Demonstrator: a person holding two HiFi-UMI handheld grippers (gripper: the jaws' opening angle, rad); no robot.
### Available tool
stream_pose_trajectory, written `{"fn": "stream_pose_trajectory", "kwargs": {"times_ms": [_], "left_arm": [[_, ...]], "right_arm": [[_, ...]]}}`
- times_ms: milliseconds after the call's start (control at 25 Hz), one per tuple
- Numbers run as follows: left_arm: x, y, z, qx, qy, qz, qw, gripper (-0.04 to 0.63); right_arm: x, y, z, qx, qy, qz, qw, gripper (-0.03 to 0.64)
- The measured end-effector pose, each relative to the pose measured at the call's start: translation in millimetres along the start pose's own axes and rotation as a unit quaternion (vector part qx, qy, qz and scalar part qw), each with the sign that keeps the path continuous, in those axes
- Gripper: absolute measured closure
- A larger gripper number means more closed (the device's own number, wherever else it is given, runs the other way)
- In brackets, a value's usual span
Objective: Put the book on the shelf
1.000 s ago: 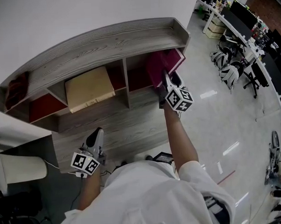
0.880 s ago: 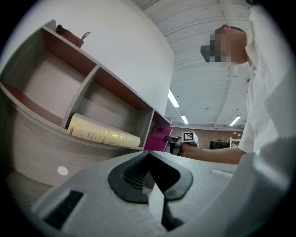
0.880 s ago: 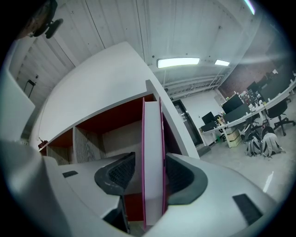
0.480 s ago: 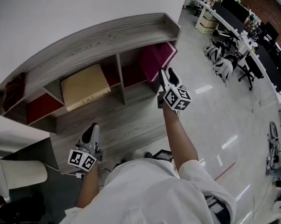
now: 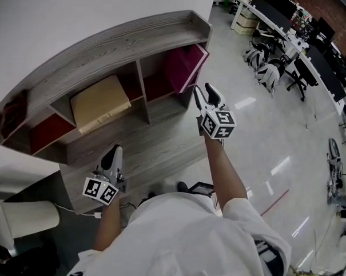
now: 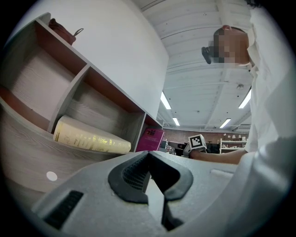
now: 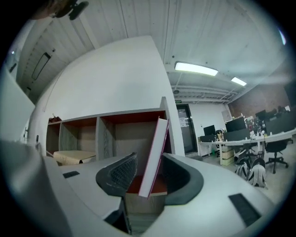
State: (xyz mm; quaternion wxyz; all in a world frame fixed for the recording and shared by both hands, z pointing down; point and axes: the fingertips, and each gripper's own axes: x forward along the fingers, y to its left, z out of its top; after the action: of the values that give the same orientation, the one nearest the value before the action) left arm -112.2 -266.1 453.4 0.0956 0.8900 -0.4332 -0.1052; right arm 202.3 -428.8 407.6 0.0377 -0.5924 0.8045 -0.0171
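A magenta book [image 5: 184, 67] stands leaning in the rightmost compartment of the grey wooden shelf [image 5: 117, 48]. My right gripper [image 5: 204, 93] is open a short way in front of that compartment, clear of the book. In the right gripper view the tilted book [image 7: 156, 150] shows between the spread fingers [image 7: 121, 173], resting on the red compartment floor. My left gripper [image 5: 112, 158] hangs low in front of the shelf's base, shut and empty. Its jaws [image 6: 149, 157] meet at the tip in the left gripper view.
A thick cream book [image 5: 99, 102] lies flat in the middle compartment. A dark red bag [image 5: 11, 113] sits on the shelf top at the left. Office chairs and desks [image 5: 276, 73] stand far right across shiny floor. A white rounded object [image 5: 24, 212] is at my left.
My right gripper has drawn back from the magenta book, which stays leaning in its compartment. The left gripper has barely moved.
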Motion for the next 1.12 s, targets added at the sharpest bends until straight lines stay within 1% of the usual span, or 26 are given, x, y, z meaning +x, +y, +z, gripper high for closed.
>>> {"fn": "stream_pose_trajectory", "kwargs": {"times_ms": [80, 200, 360, 560, 720, 840, 960, 1120], "left_arm": [[3.3, -4.1, 2.0, 0.001, -0.001, -0.006, 1.0000, 0.580], [8.8, -9.6, 0.5, 0.001, 0.003, -0.018, 0.9998, 0.580], [11.4, -13.6, 0.2, -0.003, 0.005, -0.035, 0.9994, 0.580], [16.2, -19.7, 3.9, 0.003, 0.005, -0.060, 0.9982, 0.580], [11.2, -21.4, 4.2, 0.004, 0.009, -0.071, 0.9974, 0.580], [5.7, -20.2, 4.3, 0.003, 0.010, -0.077, 0.9970, 0.580], [-1.1, -17.5, 4.2, 0.001, 0.012, -0.079, 0.9968, 0.580], [-12.4, -17.7, 0.4, -0.001, 0.017, -0.080, 0.9967, 0.580]], "right_arm": [[-12.5, 10.0, 6.1, -0.009, 0.001, 0.017, 1.000, 0.454], [-37.5, 26.9, 11.6, 0.004, -0.003, 0.042, 0.999, 0.475], [-65.9, 48.2, 10.6, -0.012, 0.000, 0.057, 0.998, 0.505], [-102.4, 58.6, 10.1, -0.050, -0.008, 0.042, 0.998, 0.552], [-132.8, 66.5, 5.6, -0.046, -0.005, 0.026, 0.999, 0.572], [-150.9, 71.9, -0.9, -0.027, 0.002, 0.022, 0.999, 0.581], [-166.7, 73.6, -8.5, -0.014, 0.007, 0.009, 1.000, 0.589], [-188.7, 84.7, -17.6, -0.021, 0.018, 0.002, 1.000, 0.595]]}}
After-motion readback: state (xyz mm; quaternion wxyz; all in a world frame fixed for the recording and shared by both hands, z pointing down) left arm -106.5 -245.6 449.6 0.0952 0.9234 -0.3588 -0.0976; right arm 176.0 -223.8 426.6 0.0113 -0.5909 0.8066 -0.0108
